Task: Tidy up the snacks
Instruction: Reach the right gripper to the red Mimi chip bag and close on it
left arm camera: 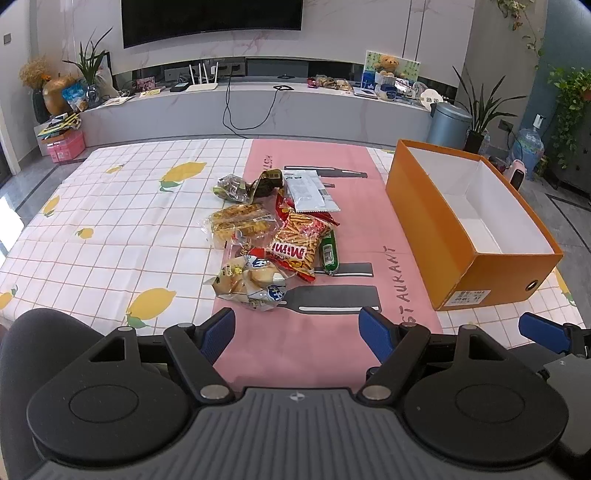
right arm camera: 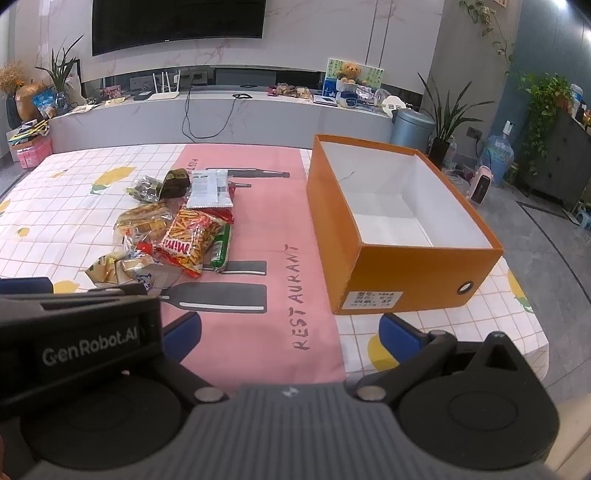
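Left wrist view: snacks piled, nothing held yet

I see the snack pile mid-table, the empty orange box well apart to its right. My left hand-held gripper and right hand-held gripper both stand apart, empty. The bags look light, crinkly and slippery; I'd pinch a sealed edge.

Room bright, even daylight, no harsh shadows. Strong glare at far left edge of left wrist view, on floor beside tablecloth. Soft shadow along near side of orange box; its white inside washed out (nearly blown) in both views. Television dark, faint sheen only. Snack wrappers show small specular glints. Focus sharp mid-frame; print on packets readable. Fisheye bend heavy: shelf line and table edges curve, corners vignette to black.
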